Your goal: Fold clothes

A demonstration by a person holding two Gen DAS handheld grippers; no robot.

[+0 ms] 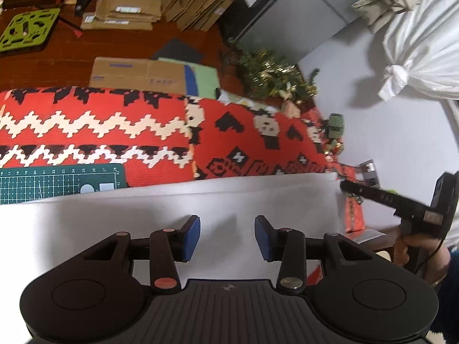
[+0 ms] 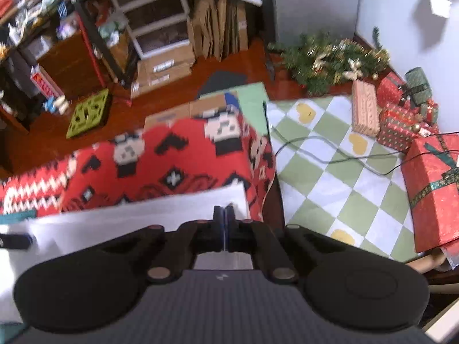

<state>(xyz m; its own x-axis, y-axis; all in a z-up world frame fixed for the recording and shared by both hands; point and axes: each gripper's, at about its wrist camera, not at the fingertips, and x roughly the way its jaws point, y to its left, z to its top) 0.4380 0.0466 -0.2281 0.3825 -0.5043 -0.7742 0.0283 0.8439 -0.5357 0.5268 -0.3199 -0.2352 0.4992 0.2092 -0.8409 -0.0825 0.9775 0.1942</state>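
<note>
A white cloth (image 1: 143, 215) lies spread flat on a table under a red patterned cover (image 1: 114, 143). My left gripper (image 1: 227, 236) hovers over the cloth's middle, open, with nothing between its blue pads. In the right wrist view the right gripper (image 2: 225, 212) is shut at the far right corner of the white cloth (image 2: 114, 223), and a small white tuft shows at its tips. In the left wrist view the right gripper (image 1: 344, 185) comes in from the right, with a hand (image 1: 401, 246) on its grip and its tip at the cloth's right edge.
A green cutting mat (image 1: 57, 183) lies on the table's left. Beyond the right table edge are a checkered rug (image 2: 330, 172) with cables, red gift boxes (image 2: 433, 189) and Christmas greenery (image 1: 272, 71). Cardboard boxes (image 1: 137, 74) and shelves stand behind. A white bag (image 1: 416, 43) hangs at the upper right.
</note>
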